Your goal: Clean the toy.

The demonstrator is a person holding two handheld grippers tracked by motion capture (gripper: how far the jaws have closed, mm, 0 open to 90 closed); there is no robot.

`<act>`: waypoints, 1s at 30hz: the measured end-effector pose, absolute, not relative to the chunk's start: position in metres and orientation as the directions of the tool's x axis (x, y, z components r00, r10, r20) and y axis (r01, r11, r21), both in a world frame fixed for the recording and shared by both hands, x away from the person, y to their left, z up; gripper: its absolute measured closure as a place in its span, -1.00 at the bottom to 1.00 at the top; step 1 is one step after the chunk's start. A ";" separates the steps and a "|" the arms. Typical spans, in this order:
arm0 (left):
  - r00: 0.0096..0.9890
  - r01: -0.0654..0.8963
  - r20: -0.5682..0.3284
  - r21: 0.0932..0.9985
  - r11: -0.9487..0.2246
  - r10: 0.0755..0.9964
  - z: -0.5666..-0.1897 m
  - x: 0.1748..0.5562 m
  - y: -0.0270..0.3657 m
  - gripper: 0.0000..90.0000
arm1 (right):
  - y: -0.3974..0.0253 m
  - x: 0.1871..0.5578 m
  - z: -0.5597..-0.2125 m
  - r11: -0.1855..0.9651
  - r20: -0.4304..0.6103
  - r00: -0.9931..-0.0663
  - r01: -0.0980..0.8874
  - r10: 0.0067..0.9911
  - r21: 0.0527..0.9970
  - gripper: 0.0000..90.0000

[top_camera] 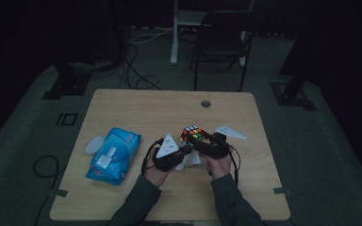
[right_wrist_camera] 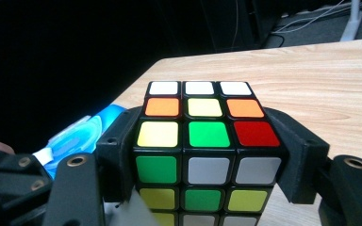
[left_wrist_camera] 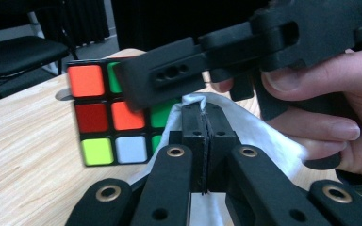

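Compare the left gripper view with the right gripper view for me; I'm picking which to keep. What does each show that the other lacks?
Left gripper view alone: the white wipe pinched in the left gripper, its jaws shut, and the person's right hand around the right gripper. Right gripper view alone: the cube's top face with its white back row, both jaws of the right gripper pressing the cube's sides, and the blue wipes pack. Both share the Rubik's cube and the wooden table.
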State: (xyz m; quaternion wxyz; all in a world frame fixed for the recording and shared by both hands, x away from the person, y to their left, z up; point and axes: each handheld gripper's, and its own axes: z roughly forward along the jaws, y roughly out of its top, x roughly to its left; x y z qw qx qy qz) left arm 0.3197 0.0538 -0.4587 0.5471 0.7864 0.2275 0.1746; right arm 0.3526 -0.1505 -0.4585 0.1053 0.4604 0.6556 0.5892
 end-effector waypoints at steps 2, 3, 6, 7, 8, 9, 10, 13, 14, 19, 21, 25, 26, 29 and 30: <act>0.836 0.165 0.033 0.937 -0.308 0.548 -0.461 0.319 0.050 1.00 | -0.149 0.352 -0.458 -0.119 0.406 -0.557 0.479 0.725 0.870 -0.24; 0.836 0.165 0.033 0.937 -0.308 0.548 -0.461 0.319 0.050 1.00 | -0.149 0.352 -0.458 -0.119 0.406 -0.557 0.479 0.725 0.870 -0.24; 0.824 0.154 0.052 0.938 -0.311 0.564 -0.464 0.318 0.045 1.00 | -0.144 0.350 -0.456 -0.113 0.394 -0.558 0.471 0.730 0.875 -0.24; 0.824 0.154 0.052 0.938 -0.311 0.564 -0.464 0.318 0.045 1.00 | -0.144 0.350 -0.456 -0.113 0.394 -0.558 0.471 0.730 0.875 -0.24; 0.822 0.152 0.054 0.939 -0.309 0.567 -0.464 0.318 0.045 1.00 | -0.144 0.350 -0.456 -0.117 0.399 -0.555 0.473 0.730 0.873 -0.24; 0.819 0.149 0.058 0.939 -0.310 0.571 -0.464 0.318 0.044 1.00 | -0.145 0.351 -0.456 -0.124 0.407 -0.553 0.477 0.727 0.870 -0.24; 0.815 0.146 0.063 0.939 -0.310 0.576 -0.464 0.318 0.044 1.00 | -0.146 0.352 -0.457 -0.134 0.421 -0.548 0.486 0.723 0.864 -0.24; 0.812 0.143 0.069 0.939 -0.312 0.580 -0.464 0.317 0.043 1.00 | -0.146 0.351 -0.457 -0.136 0.421 -0.547 0.485 0.724 0.864 -0.24; 0.811 0.140 0.071 0.940 -0.311 0.580 -0.464 0.317 0.043 1.00 | -0.146 0.351 -0.457 -0.138 0.423 -0.547 0.486 0.722 0.863 -0.24; 0.811 0.137 0.071 0.942 -0.308 0.580 -0.463 0.316 0.044 1.00 | -0.146 0.350 -0.457 -0.138 0.423 -0.550 0.484 0.720 0.864 -0.24; 0.812 0.133 0.077 0.941 -0.312 0.579 -0.462 0.316 0.045 1.00 | -0.146 0.350 -0.456 -0.136 0.419 -0.552 0.480 0.721 0.866 -0.24; 0.810 0.127 0.084 0.941 -0.314 0.581 -0.461 0.314 0.047 1.00 | -0.148 0.351 -0.455 -0.139 0.418 -0.550 0.478 0.723 0.867 -0.24; 0.807 0.123 0.088 0.942 -0.313 0.584 -0.461 0.313 0.049 1.00 | -0.149 0.352 -0.456 -0.142 0.418 -0.548 0.475 0.725 0.869 -0.24; 0.804 0.122 0.093 0.941 -0.316 0.588 -0.460 0.312 0.051 1.00 | -0.150 0.352 -0.456 -0.144 0.421 -0.543 0.478 0.727 0.866 -0.24; 0.801 0.124 0.091 0.942 -0.312 0.591 -0.458 0.312 0.053 1.00 | -0.153 0.352 -0.456 -0.143 0.418 -0.540 0.478 0.731 0.867 -0.24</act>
